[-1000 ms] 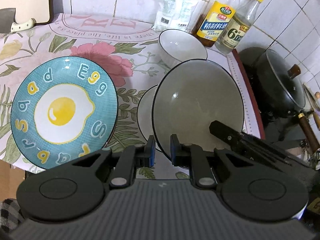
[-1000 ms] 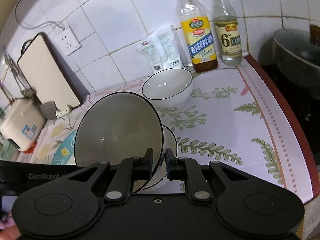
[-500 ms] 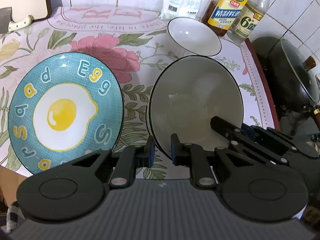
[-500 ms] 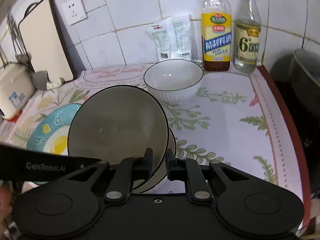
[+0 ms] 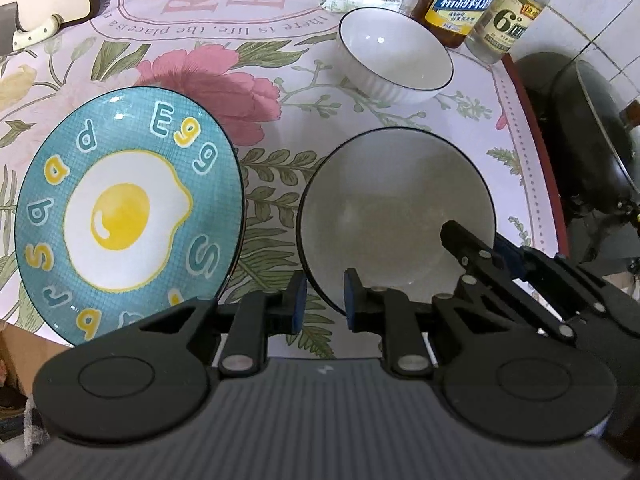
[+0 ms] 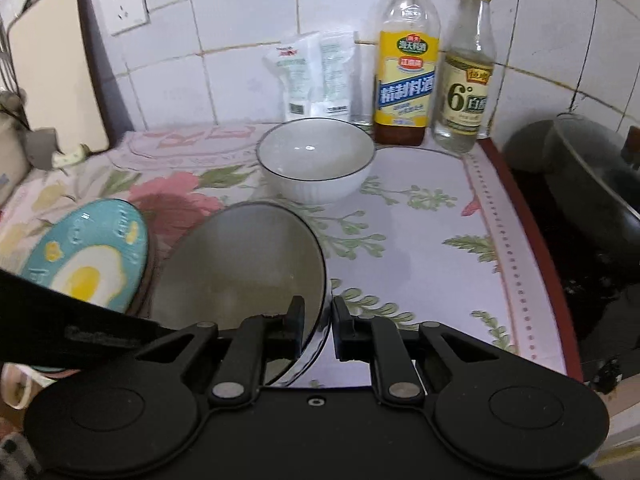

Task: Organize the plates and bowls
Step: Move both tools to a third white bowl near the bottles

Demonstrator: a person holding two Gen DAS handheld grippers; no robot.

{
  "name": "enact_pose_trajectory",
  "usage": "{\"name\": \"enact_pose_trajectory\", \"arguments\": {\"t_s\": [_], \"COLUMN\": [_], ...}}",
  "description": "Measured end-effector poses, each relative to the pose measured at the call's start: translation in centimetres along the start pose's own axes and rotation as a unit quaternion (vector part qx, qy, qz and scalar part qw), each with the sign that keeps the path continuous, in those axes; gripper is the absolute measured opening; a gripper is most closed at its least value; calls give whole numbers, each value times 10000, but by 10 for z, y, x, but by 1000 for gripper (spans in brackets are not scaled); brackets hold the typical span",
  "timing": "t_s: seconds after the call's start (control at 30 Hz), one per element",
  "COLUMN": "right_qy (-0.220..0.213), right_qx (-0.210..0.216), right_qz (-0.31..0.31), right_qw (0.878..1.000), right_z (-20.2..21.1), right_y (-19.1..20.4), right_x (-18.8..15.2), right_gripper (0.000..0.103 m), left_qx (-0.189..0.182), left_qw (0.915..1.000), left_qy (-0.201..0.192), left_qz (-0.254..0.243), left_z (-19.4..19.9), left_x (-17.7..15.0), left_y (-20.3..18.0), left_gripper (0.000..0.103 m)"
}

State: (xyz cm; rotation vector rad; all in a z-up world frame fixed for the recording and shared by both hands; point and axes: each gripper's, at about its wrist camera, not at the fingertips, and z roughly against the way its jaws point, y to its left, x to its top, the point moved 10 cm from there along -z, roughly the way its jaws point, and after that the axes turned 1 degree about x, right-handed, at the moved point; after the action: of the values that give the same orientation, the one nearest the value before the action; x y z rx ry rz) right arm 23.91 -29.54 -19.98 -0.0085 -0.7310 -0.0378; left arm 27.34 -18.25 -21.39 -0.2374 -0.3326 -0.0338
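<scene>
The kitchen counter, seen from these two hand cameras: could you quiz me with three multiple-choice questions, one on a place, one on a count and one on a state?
1. In the left wrist view, where is the egg plate relative to the near bowl?
A. Behind it
B. To its left
C. Inside it

2. How many bottles stand against the tiled wall?
A. One
B. Four
C. Two

3. How does the far bowl stand?
A. Upright and empty
B. Upside down
C. Full of soup

Answers:
1. B, the plate fills the left side of that view and the bowl sits right of it.
2. C, there are just the yellow-label bottle and the clear bottle.
3. A, its bare white inside faces up.
</scene>
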Motion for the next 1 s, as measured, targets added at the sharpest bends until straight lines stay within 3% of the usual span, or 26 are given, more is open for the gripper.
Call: {"name": "enact_pose_trajectory", "arguments": {"t_s": [0.23,0.5,0.77,1.0], "right_qy": [-120,-463,-1229,-1583], "right_qx": [236,628,714,522], "right_qz": [53,389,-288,-462], "right_qw": [9996,9962,9894,9849], "right_z": [-5,9,71,88], "right_y": [-3,-1,-19,-33], "right_x": [2,-2,-12,-24], "right_gripper": [19,27,28,37], "left_qx": [-165,-486,-818,-829], "left_qw": [9997,9954,9822,9708], "left_qy": [-156,-827,-1635,-2094], "left_qz": [116,-24,-428,-830], "left_z": [3,32,91,103], "left_x": [0,2,10,22], "left_y": [2,11,22,26], "left_gripper": [17,18,21,31]}}
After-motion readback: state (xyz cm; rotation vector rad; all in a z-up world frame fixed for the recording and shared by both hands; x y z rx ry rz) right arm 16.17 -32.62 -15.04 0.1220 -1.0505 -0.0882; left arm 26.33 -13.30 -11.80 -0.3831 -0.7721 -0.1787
